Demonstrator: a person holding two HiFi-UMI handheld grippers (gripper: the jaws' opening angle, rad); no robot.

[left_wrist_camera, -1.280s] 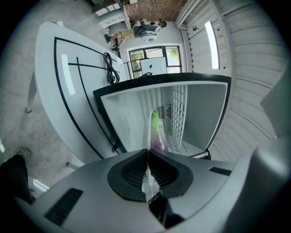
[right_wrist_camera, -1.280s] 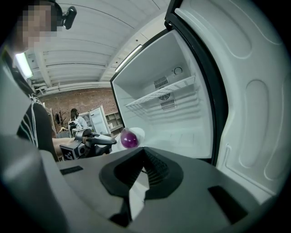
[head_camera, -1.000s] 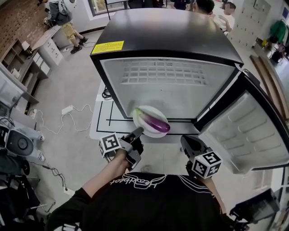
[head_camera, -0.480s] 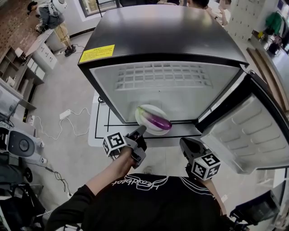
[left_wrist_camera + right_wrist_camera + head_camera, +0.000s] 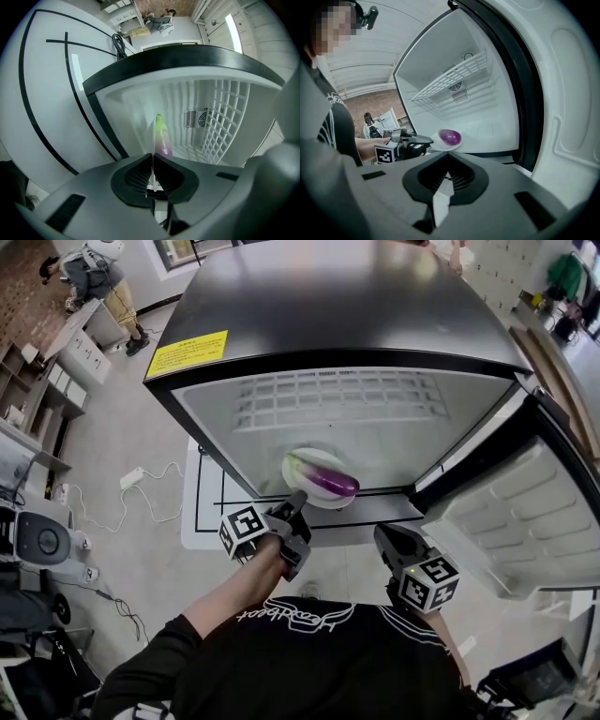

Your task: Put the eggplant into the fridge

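Note:
A purple eggplant (image 5: 328, 483) with a green stem end lies on a small white plate (image 5: 300, 467). My left gripper (image 5: 298, 506) is shut on the plate's near rim and holds it level at the mouth of the open fridge (image 5: 328, 315), just above the bottom sill. In the left gripper view the plate (image 5: 153, 136) shows edge-on between the closed jaws, the eggplant (image 5: 163, 140) beyond. My right gripper (image 5: 389, 538) hangs lower right of the plate, apart from it, jaws shut and empty. The right gripper view shows the eggplant (image 5: 450, 137) and the left gripper (image 5: 412, 140).
The fridge door (image 5: 511, 521) stands swung open on the right, close to my right gripper. A white wire shelf (image 5: 337, 395) spans the upper cavity. A white floor mat with black lines (image 5: 211, 493) and a power strip (image 5: 133, 476) lie to the left.
My left gripper has carried the plate and eggplant forward and slightly down toward the fridge opening. The right gripper has sunk a little.

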